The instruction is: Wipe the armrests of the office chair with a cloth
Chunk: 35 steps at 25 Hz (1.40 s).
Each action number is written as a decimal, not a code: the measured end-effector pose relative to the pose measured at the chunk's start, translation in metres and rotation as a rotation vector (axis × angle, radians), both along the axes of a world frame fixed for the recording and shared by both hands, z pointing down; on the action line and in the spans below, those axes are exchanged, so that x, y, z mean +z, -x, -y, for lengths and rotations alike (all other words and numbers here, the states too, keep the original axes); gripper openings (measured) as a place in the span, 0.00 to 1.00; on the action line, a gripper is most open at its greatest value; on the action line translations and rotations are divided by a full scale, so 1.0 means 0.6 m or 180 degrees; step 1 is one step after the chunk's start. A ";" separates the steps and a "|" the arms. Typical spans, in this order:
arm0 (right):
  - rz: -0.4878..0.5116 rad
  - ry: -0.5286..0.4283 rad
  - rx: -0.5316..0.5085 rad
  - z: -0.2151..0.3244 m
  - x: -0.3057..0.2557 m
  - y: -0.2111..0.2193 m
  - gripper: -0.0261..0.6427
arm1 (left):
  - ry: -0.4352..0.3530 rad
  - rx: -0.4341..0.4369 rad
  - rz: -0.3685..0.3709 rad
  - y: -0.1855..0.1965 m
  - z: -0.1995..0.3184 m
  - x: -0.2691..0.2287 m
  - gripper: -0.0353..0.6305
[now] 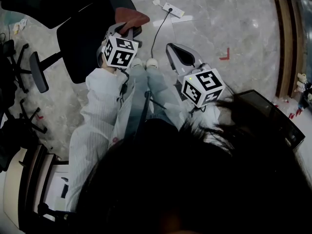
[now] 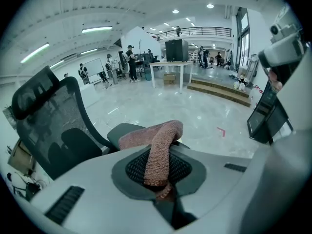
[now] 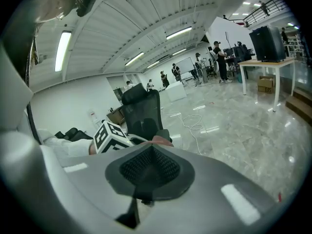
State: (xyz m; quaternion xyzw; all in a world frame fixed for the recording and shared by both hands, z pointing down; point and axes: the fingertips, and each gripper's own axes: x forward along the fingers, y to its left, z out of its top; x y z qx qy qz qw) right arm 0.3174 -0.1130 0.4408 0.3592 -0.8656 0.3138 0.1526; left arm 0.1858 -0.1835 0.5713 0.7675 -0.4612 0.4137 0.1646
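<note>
A black mesh office chair (image 1: 83, 38) stands at the upper left of the head view. A reddish-brown cloth (image 1: 132, 18) lies over its near armrest (image 1: 122, 1); the far armrest (image 1: 38, 72) sticks out to the left. My left gripper (image 1: 124, 31) is shut on the cloth's near end. In the left gripper view the cloth (image 2: 158, 155) runs from the left gripper (image 2: 163, 189) up onto the armrest pad (image 2: 122, 130), beside the backrest (image 2: 48, 121). My right gripper (image 1: 171, 47) hangs over the floor to the right, shut and holding nothing (image 3: 139, 199).
A white power strip (image 1: 173, 9) and its cable lie on the marble floor beyond the chair. A red tape corner (image 1: 225, 56) marks the floor. Another black chair base (image 1: 14, 67) is at far left. A dark screen (image 1: 273, 116) and wooden steps (image 1: 285, 38) are on the right.
</note>
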 end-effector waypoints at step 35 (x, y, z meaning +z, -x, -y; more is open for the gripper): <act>-0.0472 0.0121 -0.0449 0.037 0.076 0.093 0.04 | 0.0377 0.0113 0.0127 -0.004 -0.009 0.021 0.12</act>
